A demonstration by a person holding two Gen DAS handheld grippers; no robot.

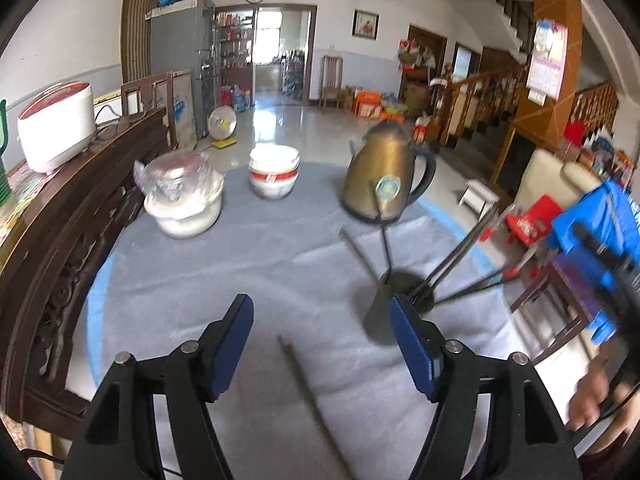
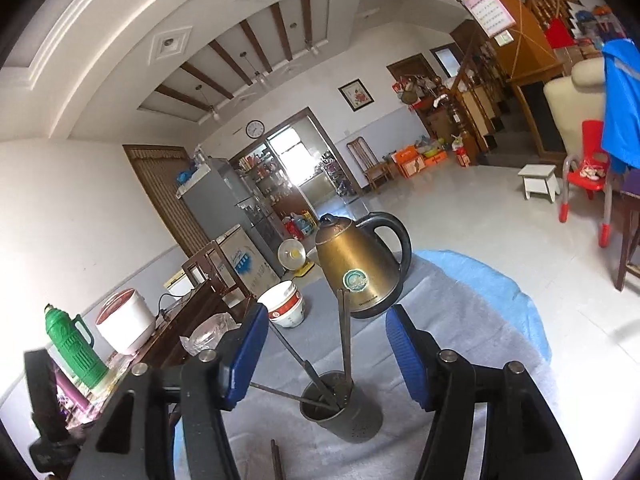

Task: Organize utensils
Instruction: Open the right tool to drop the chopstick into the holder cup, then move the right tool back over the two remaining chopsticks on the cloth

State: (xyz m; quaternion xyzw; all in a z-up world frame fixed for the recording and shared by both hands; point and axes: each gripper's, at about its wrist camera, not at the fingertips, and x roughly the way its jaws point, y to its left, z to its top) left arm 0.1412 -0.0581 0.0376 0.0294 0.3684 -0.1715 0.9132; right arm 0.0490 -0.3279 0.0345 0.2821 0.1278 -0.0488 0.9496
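Table [image 1: 224, 264] under a grey cloth, round, takes up most of both views. Landmark: the holder [image 2: 344, 408], a dark metal cup standing upright on the cloth.

Kettle [image 2: 360, 268], brass-coloured, behind the holder, apart from it. Lidded pot [image 1: 182, 200] wrapped in plastic, far left of the holder. Stacked bowls [image 1: 274, 176] behind the holder and to its left, between pot and kettle.

Left gripper [image 1: 322, 340]: fingers apart, nothing between the pads, just left of the holder in its own view. Right gripper [image 2: 324, 356]: fingers apart, holder framed between them but pads not touching it. Neither holds anything.

Chopsticks [image 2: 344, 336] stand in the holder, splayed outward, several leaning left. One loose chopstick [image 1: 308, 396] lies flat on the cloth in front of the holder, under the left gripper; likely wood or bamboo, blur makes it hard to be sure.

Handling, as judged: the loose stick is light, stiff, thin and round, so it will roll or slip between pads. Pinch it near mid-length, across its axis. The holder looks tippable with sticks leaning; steady it by its wall while dropping the stick in.
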